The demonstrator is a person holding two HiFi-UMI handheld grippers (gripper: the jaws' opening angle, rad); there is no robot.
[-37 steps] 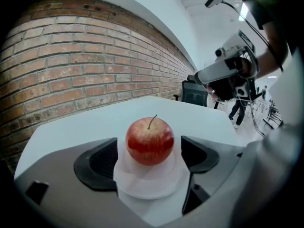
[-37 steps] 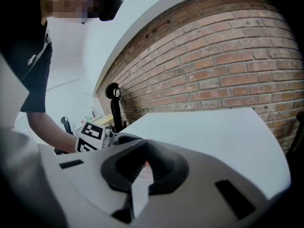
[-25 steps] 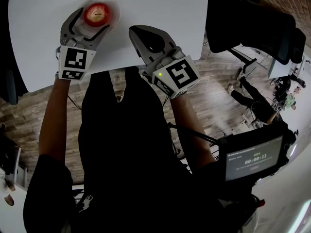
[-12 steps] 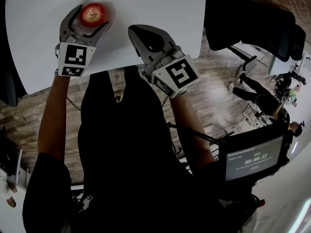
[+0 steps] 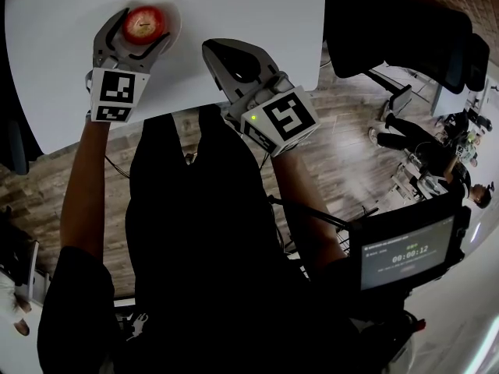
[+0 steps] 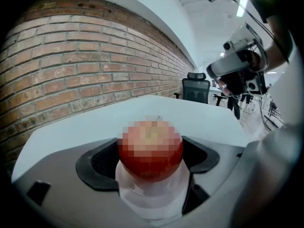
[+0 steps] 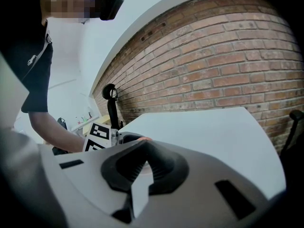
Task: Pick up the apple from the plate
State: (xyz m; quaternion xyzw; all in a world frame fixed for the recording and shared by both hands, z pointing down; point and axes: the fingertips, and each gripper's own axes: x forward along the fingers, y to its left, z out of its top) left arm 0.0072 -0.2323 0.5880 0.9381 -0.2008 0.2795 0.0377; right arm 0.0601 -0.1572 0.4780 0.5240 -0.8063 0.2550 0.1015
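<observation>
A red apple point(image 5: 143, 23) rests on a small white plate point(image 5: 171, 10) at the far left of the white table point(image 5: 257, 6). My left gripper point(image 5: 145, 23) reaches over the plate, one jaw on each side of the apple. In the left gripper view both black pads point(image 6: 102, 163) press against the apple point(image 6: 150, 148), which still sits on the plate point(image 6: 152, 201). My right gripper point(image 5: 222, 53) rests shut over the table's near edge, to the right of the plate, holding nothing. Its pads point(image 7: 121, 167) meet in the right gripper view.
Black office chairs point(image 5: 398, 29) stand to the right of the table, over the wood floor. A screen point(image 5: 401, 252) sits low on the right. A brick wall point(image 6: 85, 65) runs behind the table. The table's near edge lies just below both grippers.
My left gripper's jaws have drawn in around the apple until they touch it. The right gripper has stayed where it was.
</observation>
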